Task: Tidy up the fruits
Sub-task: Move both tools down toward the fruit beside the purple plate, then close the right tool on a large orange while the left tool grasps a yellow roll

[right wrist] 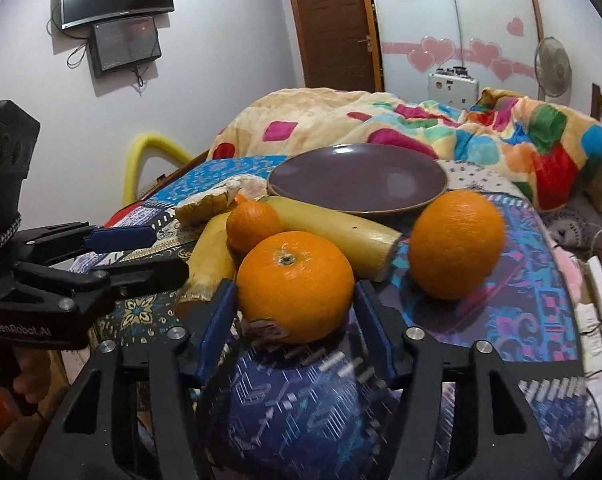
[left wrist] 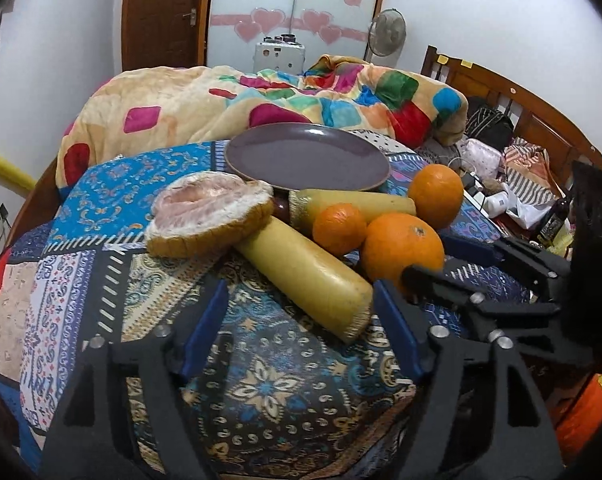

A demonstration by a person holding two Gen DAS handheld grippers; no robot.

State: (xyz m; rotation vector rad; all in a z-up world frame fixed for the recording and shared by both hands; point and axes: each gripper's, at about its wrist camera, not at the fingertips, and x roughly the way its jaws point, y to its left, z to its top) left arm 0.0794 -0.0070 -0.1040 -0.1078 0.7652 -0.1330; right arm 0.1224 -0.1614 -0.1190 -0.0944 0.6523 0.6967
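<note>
My right gripper (right wrist: pixel 295 300) is shut on a large orange (right wrist: pixel 295 286), its blue pads against both sides. A second large orange (right wrist: pixel 457 244) sits to the right, and a small tangerine (right wrist: pixel 253 222) behind. Two long yellow fruits (left wrist: pixel 301 268) (left wrist: pixel 361 202) lie crossed beside an opened pomelo piece (left wrist: pixel 209 216). My left gripper (left wrist: pixel 301 316) is open, with the near yellow fruit's cut end between its fingertips, close to the right finger (left wrist: pixel 397 328) and not pressed. The empty purple plate (left wrist: pixel 307 156) rests behind the fruit.
Everything lies on a patterned cloth (left wrist: pixel 261 380) over a rounded surface. Behind is a bed with a colourful blanket (left wrist: pixel 301 96) and a wooden headboard (left wrist: pixel 521 92). Bags and clutter (left wrist: pixel 501 184) crowd the right. A hand (right wrist: pixel 25 376) holds the left gripper.
</note>
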